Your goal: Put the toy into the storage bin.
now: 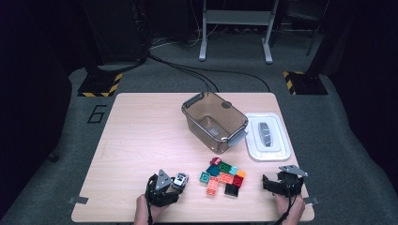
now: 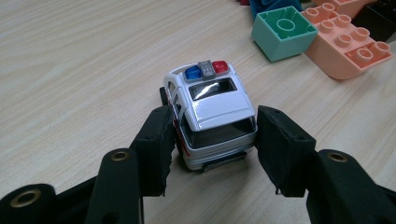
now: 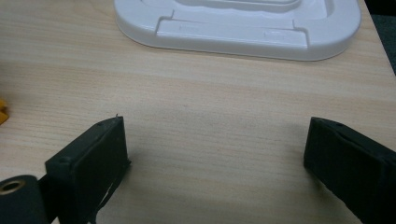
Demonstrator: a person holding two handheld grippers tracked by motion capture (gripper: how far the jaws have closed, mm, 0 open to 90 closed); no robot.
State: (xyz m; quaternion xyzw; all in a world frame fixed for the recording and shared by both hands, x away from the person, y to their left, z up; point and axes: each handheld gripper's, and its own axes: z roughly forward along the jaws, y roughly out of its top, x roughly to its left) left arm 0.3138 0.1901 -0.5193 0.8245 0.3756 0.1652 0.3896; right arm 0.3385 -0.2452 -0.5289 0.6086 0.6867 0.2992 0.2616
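On the bench [image 1: 141, 136], the left tool [image 2: 212, 140] grips a toy police car [image 2: 208, 114] by its sides; the right tool [image 3: 215, 154] gapes wide near a white lid [image 3: 233, 32]

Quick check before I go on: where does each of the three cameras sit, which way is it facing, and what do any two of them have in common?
High view: above the person's side, looking forward and down on the table, brown bin, both hands and grippers.
Left gripper view: rides the left gripper, looking along its jaws at the toy police car between them; blocks beyond.
Right gripper view: rides the right gripper, jaws wide apart over bare wood, facing the white lid.
Shared: the car and lid both appear in the high view too.
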